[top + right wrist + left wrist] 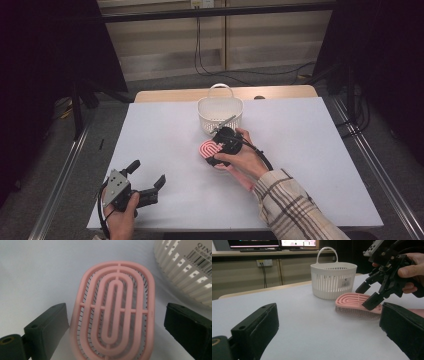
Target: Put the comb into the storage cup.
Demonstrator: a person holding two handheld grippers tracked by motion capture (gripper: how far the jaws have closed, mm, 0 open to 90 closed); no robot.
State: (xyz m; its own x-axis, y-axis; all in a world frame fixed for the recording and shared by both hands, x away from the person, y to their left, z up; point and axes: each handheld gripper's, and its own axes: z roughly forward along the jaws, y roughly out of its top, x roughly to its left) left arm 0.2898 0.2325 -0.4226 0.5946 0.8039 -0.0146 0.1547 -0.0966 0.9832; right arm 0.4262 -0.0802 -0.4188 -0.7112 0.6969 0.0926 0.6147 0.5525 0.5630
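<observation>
A pink oval brush point(210, 148) lies bristles down on the white table top point(160, 135), just in front of a white slotted basket point(202, 113). My right gripper point(216, 147) hangs over the brush, tilted down, its jaws standing on either side of it. In the right gripper view the brush point(115, 310) lies between the two black jaws of the right gripper point(116, 312), with a gap showing on the right side. My left gripper point(148, 171) rests near the table's front left, open with nothing between its fingers. The left gripper view shows the brush point(354, 301), the basket point(333, 280) and the right gripper point(367, 296).
The basket point(190, 270) has a loop handle and stands close behind the brush, at the table's far middle. Metal rails run along both sides of the table. Cables hang by the back wall.
</observation>
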